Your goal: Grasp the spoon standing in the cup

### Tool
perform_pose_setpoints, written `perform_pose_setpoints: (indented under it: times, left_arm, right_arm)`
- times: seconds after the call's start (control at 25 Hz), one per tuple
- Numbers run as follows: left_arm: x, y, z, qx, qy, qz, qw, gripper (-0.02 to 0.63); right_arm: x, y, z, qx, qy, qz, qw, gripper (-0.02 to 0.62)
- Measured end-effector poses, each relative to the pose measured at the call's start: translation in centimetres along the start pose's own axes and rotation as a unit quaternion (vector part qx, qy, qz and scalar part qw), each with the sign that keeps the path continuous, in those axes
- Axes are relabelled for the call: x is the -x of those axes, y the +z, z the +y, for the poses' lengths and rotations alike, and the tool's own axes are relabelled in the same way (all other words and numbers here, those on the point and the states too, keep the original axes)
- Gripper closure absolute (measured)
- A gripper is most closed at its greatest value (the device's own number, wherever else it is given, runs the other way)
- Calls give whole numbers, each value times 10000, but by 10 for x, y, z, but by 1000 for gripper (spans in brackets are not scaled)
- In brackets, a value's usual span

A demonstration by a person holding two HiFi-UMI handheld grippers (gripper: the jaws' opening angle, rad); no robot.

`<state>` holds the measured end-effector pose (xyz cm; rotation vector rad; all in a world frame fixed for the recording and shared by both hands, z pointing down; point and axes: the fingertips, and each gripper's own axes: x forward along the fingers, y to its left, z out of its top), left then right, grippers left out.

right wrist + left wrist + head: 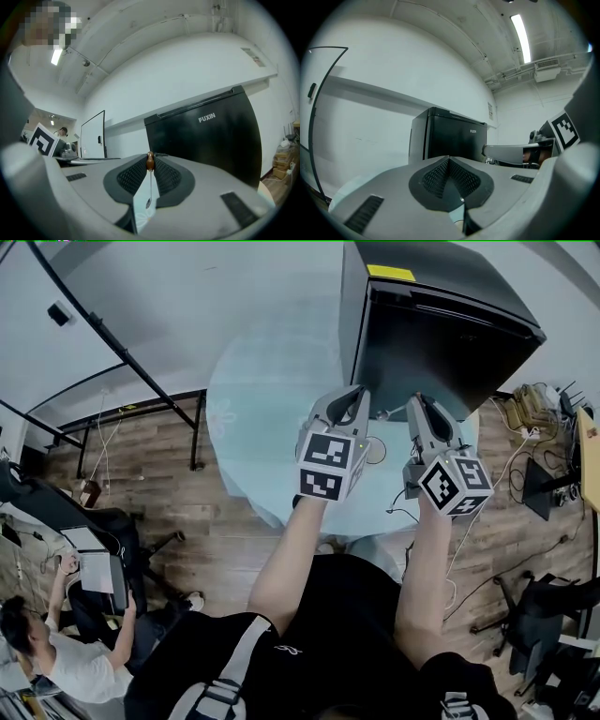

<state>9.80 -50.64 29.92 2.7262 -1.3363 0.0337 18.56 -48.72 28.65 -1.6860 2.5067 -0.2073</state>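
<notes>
My right gripper is shut on a thin metal spoon just below its brown knob. The stem hangs straight down between the pads to a small bowl over the pale table. In the head view the right gripper is held level above the table's near edge and points at the fridge. My left gripper hovers beside it, level too. Its pads meet with nothing between them. A small round rim shows on the table between the two grippers, perhaps the cup; I cannot tell for sure.
A black fridge stands just beyond the round pale table. A black metal frame runs along the left. Cables and boxes lie on the floor at right. A person sits at the lower left.
</notes>
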Motion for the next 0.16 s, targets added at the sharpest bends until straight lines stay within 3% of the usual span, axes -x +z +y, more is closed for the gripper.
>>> perform_pose_setpoints:
  times: [0.16]
  left_arm:
    - [1,-1,2,1,8,18,10000,592]
  right_arm:
    - [-2,-2,2,7,13,24,10000,543]
